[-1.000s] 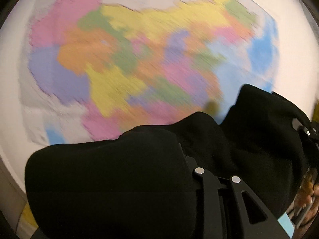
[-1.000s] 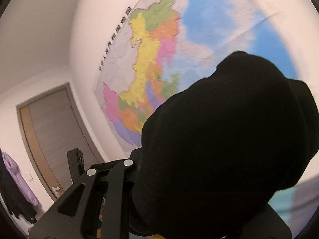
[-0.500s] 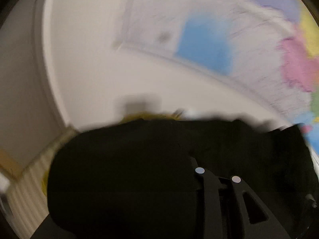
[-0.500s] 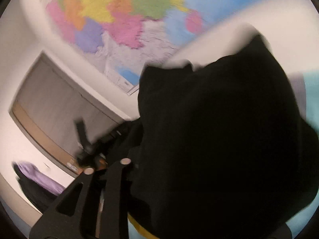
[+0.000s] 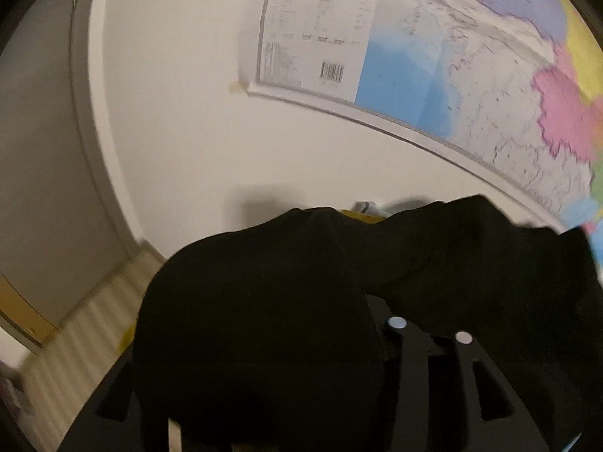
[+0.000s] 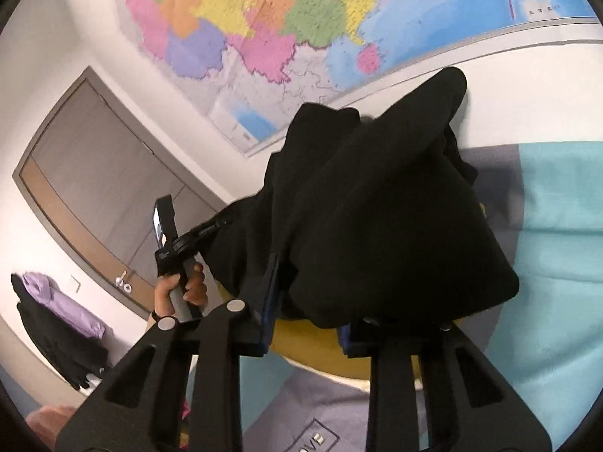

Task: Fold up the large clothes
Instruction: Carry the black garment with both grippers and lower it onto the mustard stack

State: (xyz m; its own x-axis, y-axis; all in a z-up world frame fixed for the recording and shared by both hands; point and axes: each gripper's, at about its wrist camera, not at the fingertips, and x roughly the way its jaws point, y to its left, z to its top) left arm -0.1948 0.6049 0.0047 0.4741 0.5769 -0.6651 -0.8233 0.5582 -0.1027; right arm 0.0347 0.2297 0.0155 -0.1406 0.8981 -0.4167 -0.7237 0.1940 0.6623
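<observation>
Black garment (image 6: 377,226) — soft, limp, probably heavy; grip hems; draped between right gripper (image 6: 305,324)'s closing jaws, left gripper (image 5: 339,339)'s opening.

Dim warm indoor light, soft motion blur – strongest left view, fisheye-bent edges, dark vignette.

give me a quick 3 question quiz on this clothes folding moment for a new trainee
1. True or false: the black garment lies flat on the bed.
2. What hangs on the wall behind the garment? A) a mirror B) a map C) a clock
3. Fill in: in the right wrist view, the hand holding the other tool is in front of a closed ____.

Key
1. False: it is bunched up over the right gripper.
2. B, the map.
3. door.
</observation>
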